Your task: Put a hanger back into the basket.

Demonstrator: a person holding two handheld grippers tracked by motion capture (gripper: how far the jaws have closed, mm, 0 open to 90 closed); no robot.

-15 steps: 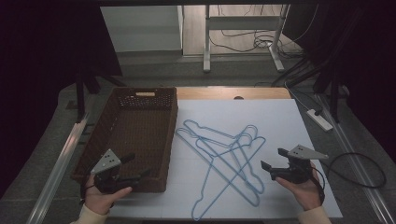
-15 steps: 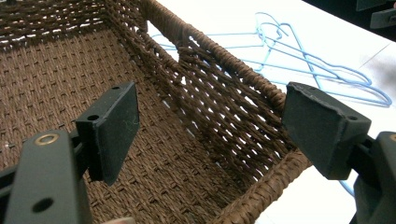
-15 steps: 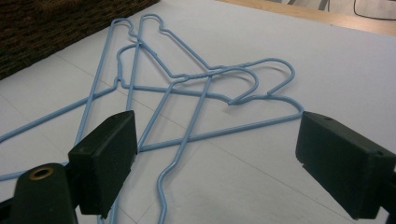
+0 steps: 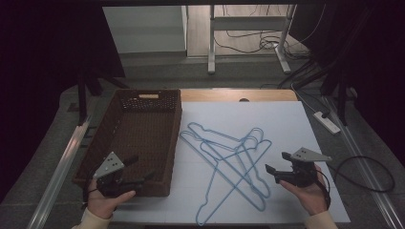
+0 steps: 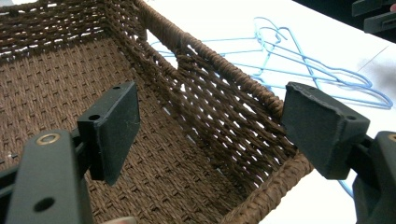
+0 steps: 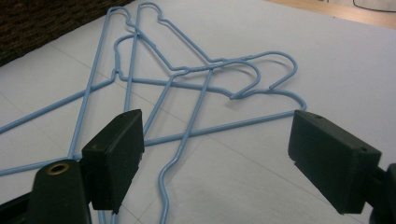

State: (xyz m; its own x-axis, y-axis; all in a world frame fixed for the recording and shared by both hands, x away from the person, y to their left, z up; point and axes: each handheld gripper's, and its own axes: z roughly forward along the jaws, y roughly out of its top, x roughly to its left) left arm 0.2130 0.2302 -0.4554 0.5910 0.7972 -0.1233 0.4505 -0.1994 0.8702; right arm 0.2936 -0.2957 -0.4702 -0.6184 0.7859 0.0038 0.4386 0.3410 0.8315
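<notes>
White-topped table [image 4: 286, 124]. Brown woven basket [image 4: 125, 164] lies at 9 o'clock. Tangled blue wire hangers [image 4: 229, 162] lie near centre, just beside the basket.

High view looks down the table; both gripper views sit close, sharing the hangers [image 5: 299, 65] with it.

Brown woven basket [image 4: 143, 138] — pale-blue hangers [image 4: 234, 167]

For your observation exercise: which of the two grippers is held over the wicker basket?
The left gripper, jaws open over the brown basket's near corner; the right gripper hovers beside the blue wire hangers.
</notes>
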